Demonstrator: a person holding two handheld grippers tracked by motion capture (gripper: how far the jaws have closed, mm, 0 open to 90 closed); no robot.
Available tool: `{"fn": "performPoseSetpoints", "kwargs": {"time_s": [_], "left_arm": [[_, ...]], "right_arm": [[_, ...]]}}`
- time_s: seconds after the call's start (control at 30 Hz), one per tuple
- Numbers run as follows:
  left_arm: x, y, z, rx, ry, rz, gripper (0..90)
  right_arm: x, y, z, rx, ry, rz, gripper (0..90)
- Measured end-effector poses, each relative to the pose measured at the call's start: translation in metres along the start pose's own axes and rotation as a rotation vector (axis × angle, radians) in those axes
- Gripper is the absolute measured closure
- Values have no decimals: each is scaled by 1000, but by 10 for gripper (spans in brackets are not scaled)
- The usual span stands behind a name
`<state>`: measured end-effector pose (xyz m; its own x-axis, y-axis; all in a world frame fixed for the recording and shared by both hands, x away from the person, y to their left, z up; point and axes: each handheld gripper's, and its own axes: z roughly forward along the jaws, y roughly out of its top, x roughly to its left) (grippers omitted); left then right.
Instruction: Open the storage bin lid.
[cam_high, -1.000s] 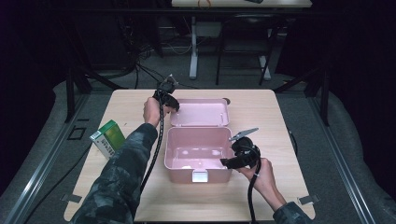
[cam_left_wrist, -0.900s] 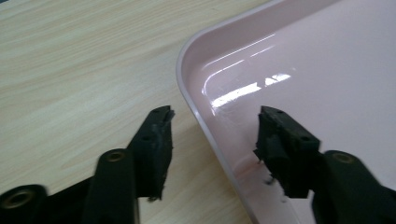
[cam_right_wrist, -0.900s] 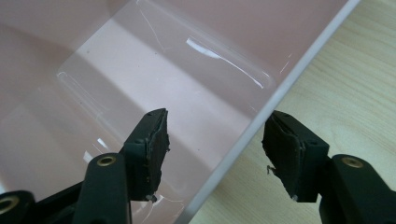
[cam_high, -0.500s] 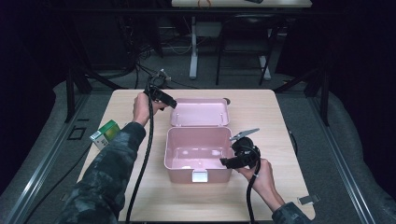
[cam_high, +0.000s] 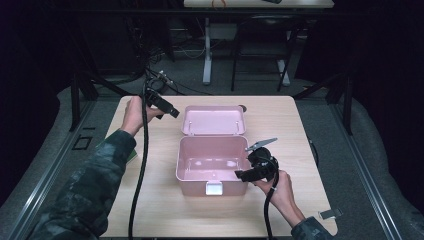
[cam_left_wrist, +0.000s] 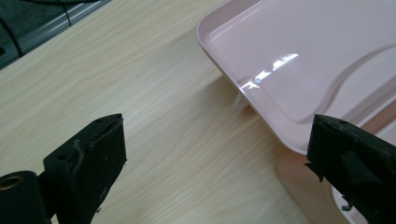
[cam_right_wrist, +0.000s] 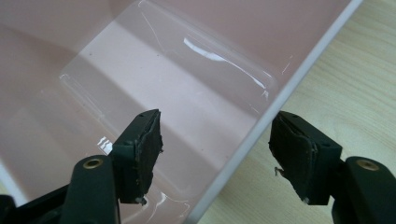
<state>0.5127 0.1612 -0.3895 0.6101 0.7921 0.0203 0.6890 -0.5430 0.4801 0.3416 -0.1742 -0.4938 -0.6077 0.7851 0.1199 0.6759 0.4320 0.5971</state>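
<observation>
High view: a pink box (cam_high: 212, 170) sits open mid-table, its lid (cam_high: 214, 120) thrown back flat on the far side. The left gripper (cam_high: 172, 112) hangs just off the lid's left edge, clear of it, held up in the left hand (cam_high: 134, 114). Its jaws have just been opening, and nothing sits between them. The right gripper (cam_high: 241, 175) is down at the box's right wall near the front corner, the right hand (cam_high: 281, 189) behind it. A green thing (cam_high: 131, 154) peeks out by the left sleeve, mostly hidden, possibly a small carton.

Left gripper view: jaws spread wide, bare table (cam_left_wrist: 140, 116) between them. The lid (cam_left_wrist: 303, 60) lies ahead to the right, its rim apart from both pads.

Right gripper view: jaws straddle the box wall (cam_right_wrist: 261, 135), one pad inside over the box floor, one outside over the table (cam_right_wrist: 355, 93). Neither pad presses the wall; gaps show on both sides.
</observation>
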Motion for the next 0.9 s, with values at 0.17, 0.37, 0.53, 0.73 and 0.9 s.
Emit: {"fn": "performPoseSetpoints", "kwargs": {"time_s": [0.17, 0.37, 0.53, 0.73, 0.9], "left_arm": [[-4, -11, -18, 11, 21, 44, 14], [-2, -23, -35, 12, 20, 59, 3], [1, -29, -47, 19, 23, 75, 3], [7, -39, -60, 23, 22, 76, 3], [8, -46, -73, 27, 25, 92, 3]], "right_arm": [[-1, -1, -3, -10, -3, -2, 291], [-3, -1, -9, -32, 5, -17, 203], [-5, 0, -19, -70, 9, -27, 140], [-10, -3, -33, -101, 0, -27, 27], [-17, -8, -46, -133, -10, -14, 0]]}}
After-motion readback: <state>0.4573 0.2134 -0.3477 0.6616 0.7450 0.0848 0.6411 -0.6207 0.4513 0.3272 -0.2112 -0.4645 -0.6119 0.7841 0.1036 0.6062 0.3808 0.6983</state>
